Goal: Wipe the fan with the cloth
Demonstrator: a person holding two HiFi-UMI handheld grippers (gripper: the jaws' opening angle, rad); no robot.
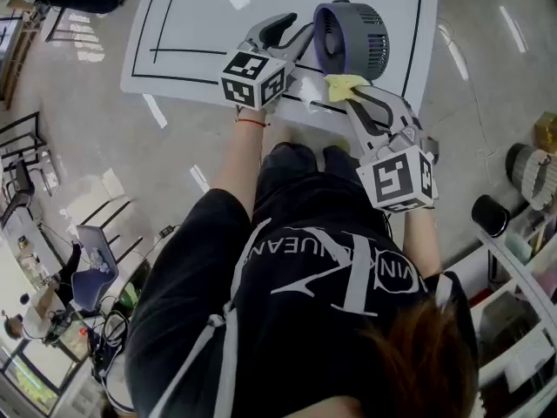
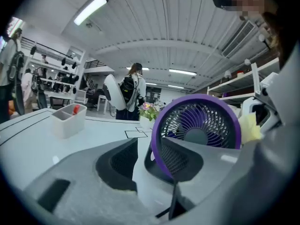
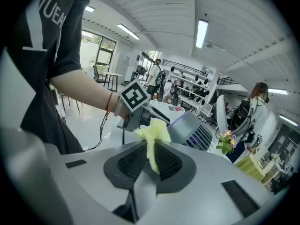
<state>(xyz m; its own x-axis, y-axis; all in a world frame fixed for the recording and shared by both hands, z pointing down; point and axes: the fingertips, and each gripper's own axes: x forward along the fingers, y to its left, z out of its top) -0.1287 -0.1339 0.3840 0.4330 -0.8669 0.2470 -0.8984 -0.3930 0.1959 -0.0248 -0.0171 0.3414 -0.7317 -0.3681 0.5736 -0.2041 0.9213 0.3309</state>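
The purple-rimmed fan (image 1: 352,42) stands upright near the front edge of the white table (image 1: 200,24). My left gripper (image 1: 291,33) is at the fan's left side. In the left gripper view its jaws (image 2: 147,161) stand apart, and the fan (image 2: 197,125) has its lower rim in the gap just past the pads; nothing is pinched. My right gripper (image 1: 361,103) is shut on a yellow cloth (image 1: 344,85), held just in front of the fan's base. In the right gripper view the cloth (image 3: 152,135) sticks up from the closed jaws (image 3: 150,161), with the fan's grey back (image 3: 190,128) beyond.
Black outlines are drawn on the table. A white box (image 2: 68,118) with a red thing in it and a small flower pot (image 2: 146,111) stand farther back. A person with a backpack (image 2: 133,90) stands beyond. Shelving (image 1: 522,259) is at my right.
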